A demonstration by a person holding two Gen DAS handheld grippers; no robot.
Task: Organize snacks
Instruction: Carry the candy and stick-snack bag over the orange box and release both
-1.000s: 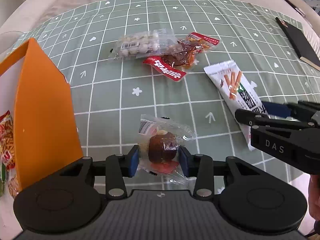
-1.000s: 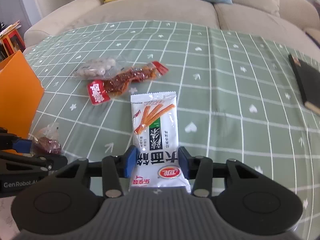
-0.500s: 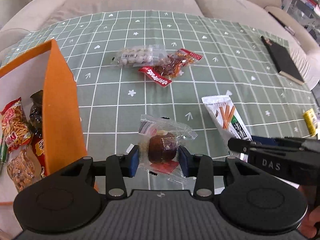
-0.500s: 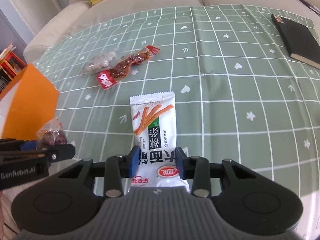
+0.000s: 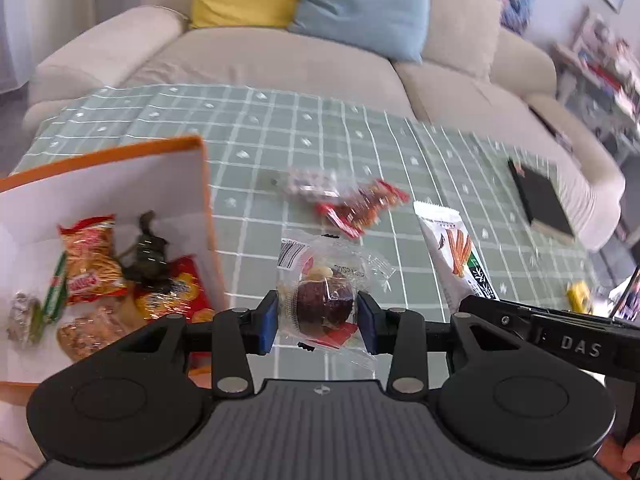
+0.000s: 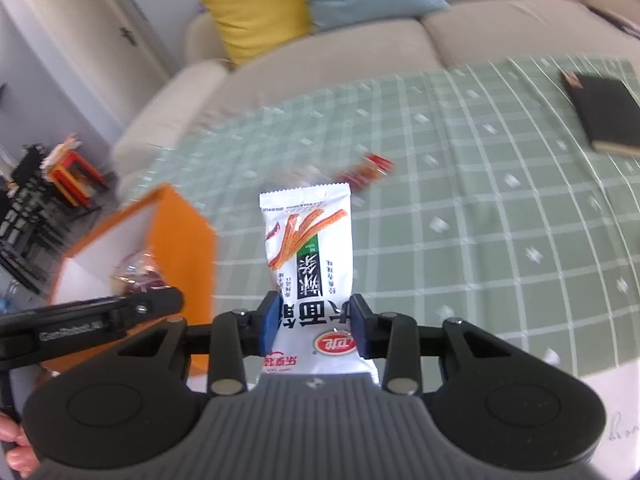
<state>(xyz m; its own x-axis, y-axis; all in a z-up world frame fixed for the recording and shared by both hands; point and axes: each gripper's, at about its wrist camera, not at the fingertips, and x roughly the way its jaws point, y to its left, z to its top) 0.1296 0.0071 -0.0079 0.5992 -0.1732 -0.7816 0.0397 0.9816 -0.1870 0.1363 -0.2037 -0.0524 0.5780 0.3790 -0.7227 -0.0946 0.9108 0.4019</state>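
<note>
My left wrist camera sits just behind my left gripper and looks forward and steeply down along its fingers, over the green checked tablecloth toward the beige fabric sofa. It looks straight into the open orange-walled paper box at near left. My right wrist camera rides behind my right gripper, tilted down too, facing the same sofa. Both views share the cloth, the box, the flat black notebook, and each catches the other gripper at its lower edge.
</note>
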